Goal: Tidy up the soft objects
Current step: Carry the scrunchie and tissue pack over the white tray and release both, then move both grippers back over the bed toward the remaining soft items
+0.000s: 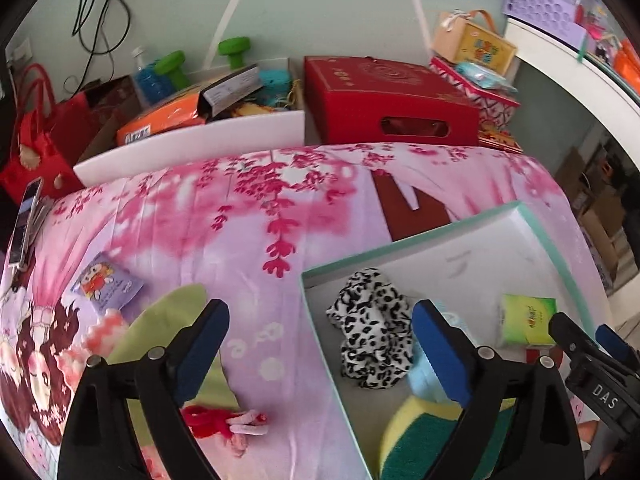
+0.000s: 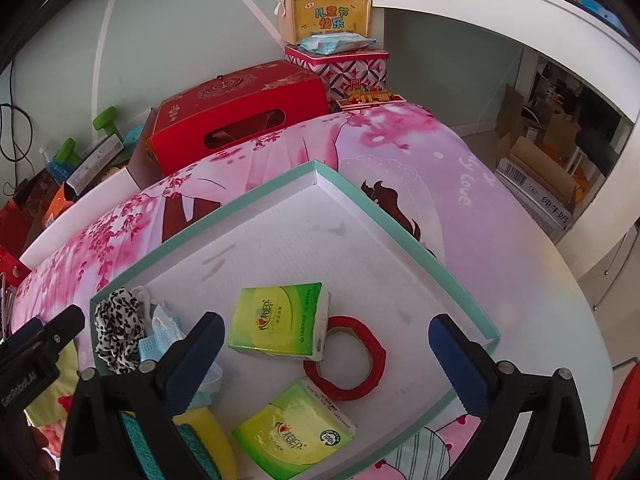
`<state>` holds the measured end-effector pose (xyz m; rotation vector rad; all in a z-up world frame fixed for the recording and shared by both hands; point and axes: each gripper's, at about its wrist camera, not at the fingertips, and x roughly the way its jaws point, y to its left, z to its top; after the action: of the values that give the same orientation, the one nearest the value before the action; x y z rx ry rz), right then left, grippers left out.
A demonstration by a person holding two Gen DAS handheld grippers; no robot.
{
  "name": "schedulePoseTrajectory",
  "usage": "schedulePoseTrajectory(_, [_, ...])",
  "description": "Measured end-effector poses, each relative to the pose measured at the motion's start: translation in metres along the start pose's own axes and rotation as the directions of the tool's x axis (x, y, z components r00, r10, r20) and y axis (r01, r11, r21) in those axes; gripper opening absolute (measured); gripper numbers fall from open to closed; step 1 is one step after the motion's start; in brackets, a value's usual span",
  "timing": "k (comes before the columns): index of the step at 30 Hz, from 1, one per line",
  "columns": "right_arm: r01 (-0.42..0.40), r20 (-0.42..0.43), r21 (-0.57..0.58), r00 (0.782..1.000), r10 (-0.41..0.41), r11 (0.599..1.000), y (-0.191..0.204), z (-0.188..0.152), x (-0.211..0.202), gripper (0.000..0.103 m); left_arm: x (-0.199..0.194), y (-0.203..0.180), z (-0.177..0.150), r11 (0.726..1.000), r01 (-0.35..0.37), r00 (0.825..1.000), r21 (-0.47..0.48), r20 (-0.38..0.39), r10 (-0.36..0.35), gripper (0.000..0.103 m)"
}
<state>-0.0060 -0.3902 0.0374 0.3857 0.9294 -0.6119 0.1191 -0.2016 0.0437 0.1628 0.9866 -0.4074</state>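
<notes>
Over the box [image 2: 400, 240] on the pink surface [image 1: 248, 240], both hand-held grippers, left [image 1: 320, 344] and right [image 2: 324, 360], stand open and empty. The scrunchie [image 1: 372, 320], mask [image 2: 160, 332] and sponge [image 1: 408, 432] lie inside; the red toy [image 1: 216, 420] outside, seemingly plush, could snag the box wall.

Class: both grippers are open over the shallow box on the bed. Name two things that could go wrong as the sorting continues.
1. The left gripper straddles the box edge; reaching down, a finger could catch the rim and shift it.
2. The two tissue packs overlap the red ring, and the right gripper hangs above; closing there might grab the wrong item.
</notes>
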Motion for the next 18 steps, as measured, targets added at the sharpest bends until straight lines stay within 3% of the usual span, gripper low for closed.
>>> schedulePoseTrajectory(10, [0.014, -0.017, -0.004, 1.0, -0.014, 1.0, -0.001, -0.002, 0.002, 0.103, -0.004, -0.002, -0.002, 1.0, -0.017, 1.0, 0.021, -0.012, 0.017, 0.093])
schedulePoseTrajectory(18, [0.002, -0.013, -0.03, 1.0, -0.002, 1.0, 0.009, -0.002, -0.005, 0.103, -0.022, 0.019, -0.003, 0.999, -0.046, 0.999, -0.004, -0.009, 0.046, 0.093])
